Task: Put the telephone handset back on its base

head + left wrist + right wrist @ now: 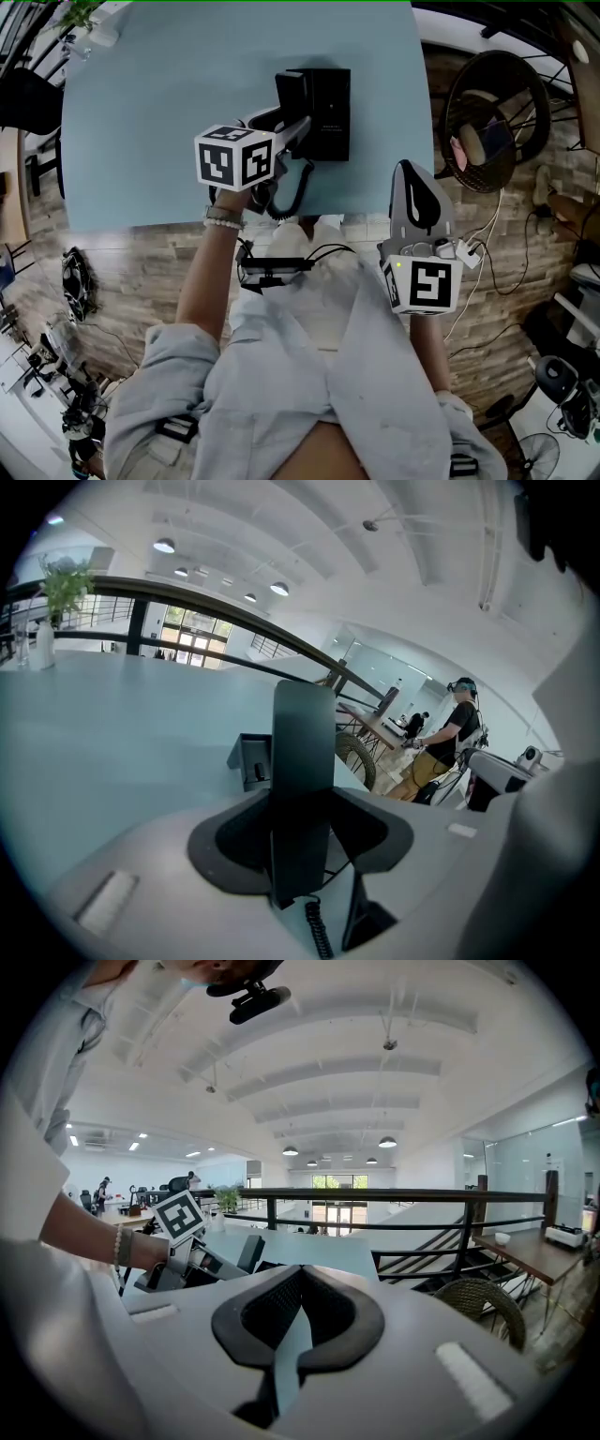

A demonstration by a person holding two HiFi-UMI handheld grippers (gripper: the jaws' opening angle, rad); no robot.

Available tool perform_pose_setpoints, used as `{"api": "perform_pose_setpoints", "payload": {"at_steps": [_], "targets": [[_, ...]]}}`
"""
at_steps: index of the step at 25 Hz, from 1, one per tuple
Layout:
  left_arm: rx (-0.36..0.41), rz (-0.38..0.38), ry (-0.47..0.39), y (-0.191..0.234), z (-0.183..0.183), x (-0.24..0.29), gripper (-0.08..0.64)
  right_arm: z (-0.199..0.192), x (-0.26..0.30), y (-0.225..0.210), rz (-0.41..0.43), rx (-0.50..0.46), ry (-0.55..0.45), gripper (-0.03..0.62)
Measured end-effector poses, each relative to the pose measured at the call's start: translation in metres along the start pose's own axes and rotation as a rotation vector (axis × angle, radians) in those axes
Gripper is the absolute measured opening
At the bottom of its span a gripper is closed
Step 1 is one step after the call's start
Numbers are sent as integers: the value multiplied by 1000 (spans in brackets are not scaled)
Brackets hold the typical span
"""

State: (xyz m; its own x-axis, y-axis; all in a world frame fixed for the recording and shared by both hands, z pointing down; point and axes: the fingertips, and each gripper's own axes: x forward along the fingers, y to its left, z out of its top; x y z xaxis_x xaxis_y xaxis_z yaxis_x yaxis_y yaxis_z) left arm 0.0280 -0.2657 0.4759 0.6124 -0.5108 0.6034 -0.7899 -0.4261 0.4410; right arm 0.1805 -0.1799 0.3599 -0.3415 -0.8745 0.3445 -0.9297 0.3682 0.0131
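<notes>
A black telephone base (328, 112) stands on the light blue table (169, 112), right of its middle. My left gripper (292, 131) is shut on the black handset (291, 92), which hangs over the base's left side; whether they touch I cannot tell. In the left gripper view the handset (302, 780) stands upright between the jaws, with the base (251, 759) beyond it to the left and the coiled cord (319, 932) hanging below. My right gripper (410, 176) hovers by the table's front right corner, shut on nothing, and its own view shows the closed jaws (291, 1335).
The coiled cord (292, 186) loops toward the table's front edge. A round wicker chair (497, 112) stands right of the table, above white cables (487, 244) on the floor. A plant (84, 11) sits at the far left corner. A person (457, 735) stands far off.
</notes>
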Motion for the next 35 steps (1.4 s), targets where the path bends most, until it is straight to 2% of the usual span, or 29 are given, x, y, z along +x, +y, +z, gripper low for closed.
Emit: {"api": "perform_pose_setpoints", "payload": {"at_steps": [19,35], "targets": [[-151,68,35,16,-14,30,198,-5,-2,-8,-5,1,11,6],[-145,113,44,23,-19,29,198,-4,5,5,0,-2,18,6]]}}
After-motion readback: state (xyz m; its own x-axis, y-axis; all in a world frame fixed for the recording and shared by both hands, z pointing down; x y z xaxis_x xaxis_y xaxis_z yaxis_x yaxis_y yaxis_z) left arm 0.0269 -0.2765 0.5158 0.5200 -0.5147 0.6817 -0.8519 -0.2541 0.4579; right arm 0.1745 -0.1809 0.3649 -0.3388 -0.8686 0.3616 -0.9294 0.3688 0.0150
